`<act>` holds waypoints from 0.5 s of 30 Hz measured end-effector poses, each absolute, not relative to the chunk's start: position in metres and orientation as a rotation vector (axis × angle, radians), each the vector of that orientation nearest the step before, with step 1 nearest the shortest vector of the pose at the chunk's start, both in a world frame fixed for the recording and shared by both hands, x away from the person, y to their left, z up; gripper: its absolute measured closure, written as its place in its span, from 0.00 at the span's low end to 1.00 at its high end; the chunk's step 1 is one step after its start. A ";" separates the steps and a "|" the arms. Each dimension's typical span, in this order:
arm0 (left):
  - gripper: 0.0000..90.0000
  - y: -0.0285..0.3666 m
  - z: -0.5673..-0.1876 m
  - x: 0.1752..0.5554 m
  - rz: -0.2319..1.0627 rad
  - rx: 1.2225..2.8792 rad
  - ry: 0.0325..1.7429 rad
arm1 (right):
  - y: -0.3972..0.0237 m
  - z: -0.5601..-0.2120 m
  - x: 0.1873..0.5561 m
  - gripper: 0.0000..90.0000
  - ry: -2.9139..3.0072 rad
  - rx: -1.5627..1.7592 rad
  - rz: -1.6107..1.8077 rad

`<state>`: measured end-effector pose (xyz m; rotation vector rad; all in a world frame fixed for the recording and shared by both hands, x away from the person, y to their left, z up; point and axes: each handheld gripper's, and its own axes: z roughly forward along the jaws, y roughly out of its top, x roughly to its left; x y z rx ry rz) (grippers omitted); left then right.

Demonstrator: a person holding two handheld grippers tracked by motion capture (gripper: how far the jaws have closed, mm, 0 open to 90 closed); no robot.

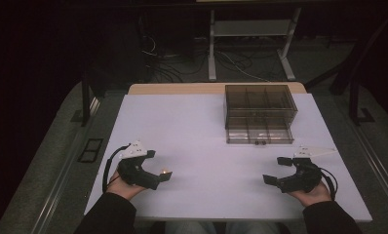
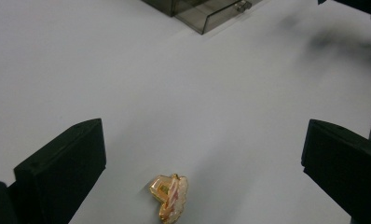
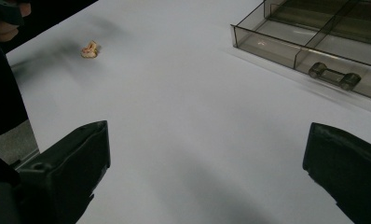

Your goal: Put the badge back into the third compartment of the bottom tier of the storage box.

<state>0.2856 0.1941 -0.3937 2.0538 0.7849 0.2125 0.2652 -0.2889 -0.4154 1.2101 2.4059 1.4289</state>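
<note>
1. Gold-and-pink glossy trinket [image 2: 169, 198], small and lumpy, lies on the white counter [image 1: 206, 141].
2. Left gripper [image 2: 202, 163]: fingers wide, straddling it, not touching.
3. Right gripper [image 3: 207, 172]: fingers wide, empty.

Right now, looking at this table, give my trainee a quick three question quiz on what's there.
1. True or false: the left gripper is closed on the small orange trinket.
2. Which gripper is nearer the trinket? A) left B) right
3. Fill in: the smoky clear box has a small ____ on its front.

Key: 1 false, the fingers stand wide apart and the trinket lies on the white table between them. 2 A. 3 handle.
</note>
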 end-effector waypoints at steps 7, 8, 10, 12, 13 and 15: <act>0.00 0.196 -0.395 0.295 0.205 2.086 0.810 | -0.289 -0.415 0.265 0.00 2.406 1.217 1.432; 0.00 0.197 -0.396 0.297 0.209 2.095 0.812 | -0.289 -0.415 0.265 0.00 2.406 1.217 1.430; 0.00 0.197 -0.398 0.300 0.216 2.106 0.823 | -0.289 -0.415 0.265 0.00 2.407 1.214 1.430; 0.00 0.198 -0.400 0.303 0.209 2.120 0.831 | -0.288 -0.416 0.265 0.00 2.406 1.217 1.431; 0.00 0.198 -0.401 0.305 0.209 2.124 0.829 | -0.288 -0.416 0.265 0.00 2.409 1.216 1.424; 0.00 0.198 -0.403 0.307 0.200 2.132 0.836 | -0.288 -0.416 0.265 0.00 2.409 1.216 1.424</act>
